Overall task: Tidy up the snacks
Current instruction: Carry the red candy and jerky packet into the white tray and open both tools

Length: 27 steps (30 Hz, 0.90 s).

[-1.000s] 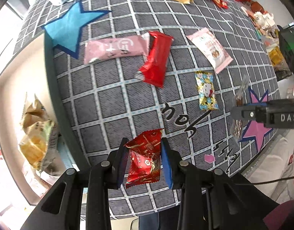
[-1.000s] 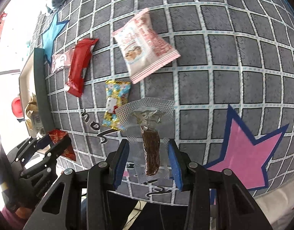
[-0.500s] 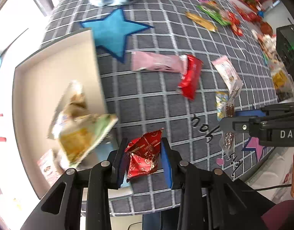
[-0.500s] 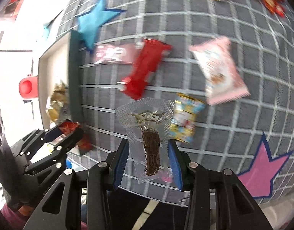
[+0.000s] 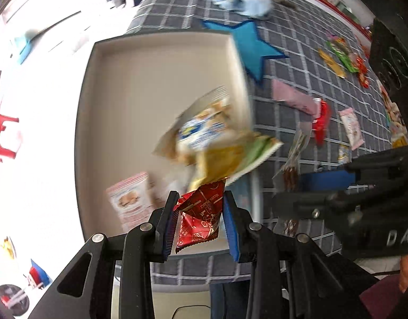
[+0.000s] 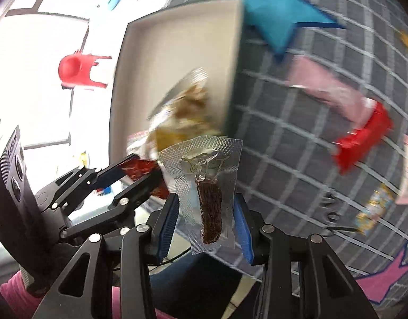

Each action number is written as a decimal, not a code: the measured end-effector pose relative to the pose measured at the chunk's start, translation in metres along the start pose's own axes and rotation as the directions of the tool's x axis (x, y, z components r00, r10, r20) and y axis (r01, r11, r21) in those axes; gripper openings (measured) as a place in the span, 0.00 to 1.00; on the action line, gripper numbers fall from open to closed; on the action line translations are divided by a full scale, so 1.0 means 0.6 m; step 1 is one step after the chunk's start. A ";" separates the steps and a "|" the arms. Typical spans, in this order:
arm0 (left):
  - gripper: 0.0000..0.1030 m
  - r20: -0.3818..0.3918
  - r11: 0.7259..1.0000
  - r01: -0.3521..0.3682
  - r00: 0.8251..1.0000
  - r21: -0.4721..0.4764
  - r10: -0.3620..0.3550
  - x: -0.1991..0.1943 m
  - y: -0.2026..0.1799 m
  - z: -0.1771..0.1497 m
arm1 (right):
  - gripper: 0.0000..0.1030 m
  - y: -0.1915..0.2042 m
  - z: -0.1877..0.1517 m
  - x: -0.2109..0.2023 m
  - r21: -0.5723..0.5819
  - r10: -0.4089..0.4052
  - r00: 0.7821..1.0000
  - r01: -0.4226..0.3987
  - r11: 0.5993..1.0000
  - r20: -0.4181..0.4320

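Left tongs (image 5: 200, 222) grip a red packet (image 5: 200, 219) low over the box (image 5: 140, 85); right tongs (image 6: 207, 222) clamp a clear jerky pouch (image 6: 207, 186). Released together, the tongs risk colliding, or the pouch landing outside on the tabletop (image 6: 297, 159).

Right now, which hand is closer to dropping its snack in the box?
Probably the left. The left gripper holds its red packet over the box, near the snacks piled inside. The right gripper holds its clear packet a bit further out, near the box's edge.

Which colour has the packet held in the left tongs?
Red with white print, clearest in the left wrist view.
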<state>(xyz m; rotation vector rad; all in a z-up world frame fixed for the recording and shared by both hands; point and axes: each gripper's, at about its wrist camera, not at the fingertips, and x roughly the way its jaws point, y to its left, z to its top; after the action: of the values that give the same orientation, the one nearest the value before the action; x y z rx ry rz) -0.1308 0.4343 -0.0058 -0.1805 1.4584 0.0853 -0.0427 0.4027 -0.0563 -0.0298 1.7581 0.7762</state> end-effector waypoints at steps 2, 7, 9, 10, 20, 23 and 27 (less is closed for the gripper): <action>0.35 -0.010 1.000 -0.006 1.000 -0.017 0.006 0.005 0.015 -0.005 | 0.42 0.025 0.007 0.026 -0.025 0.005 1.000 -0.005 1.000 -0.028; 0.35 -0.038 0.999 -0.003 0.999 -0.049 0.001 0.025 0.039 -0.012 | 0.42 0.051 0.017 0.073 -0.047 0.002 0.996 -0.006 0.999 -0.086; 0.35 -0.043 0.999 -0.003 0.999 -0.051 0.000 0.033 0.043 -0.008 | 0.42 0.053 0.029 0.090 -0.034 -0.008 0.995 0.004 0.999 -0.095; 0.35 -0.042 0.999 -0.005 0.999 -0.049 0.002 0.038 0.043 -0.004 | 0.42 0.054 0.037 0.096 -0.028 -0.014 0.995 0.011 1.000 -0.095; 0.35 -0.014 0.993 -0.042 0.999 -0.111 0.041 0.047 0.065 0.056 | 0.42 0.056 0.139 0.094 0.012 -0.098 0.995 0.098 0.995 0.012; 0.51 0.002 0.992 -0.058 0.998 -0.116 0.059 0.037 0.066 0.060 | 0.43 0.059 0.150 0.076 0.023 -0.093 0.995 0.092 0.995 0.042; 0.81 0.013 0.988 -0.104 0.994 -0.115 0.106 0.030 0.060 0.042 | 0.82 0.059 0.135 0.061 0.006 -0.126 0.991 0.126 0.992 0.054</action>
<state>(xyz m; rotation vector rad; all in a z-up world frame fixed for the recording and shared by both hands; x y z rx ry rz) -0.1101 0.4729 -0.0238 -0.1953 1.4443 0.2564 -0.0004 0.4848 -0.0813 -0.1154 1.6885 0.6767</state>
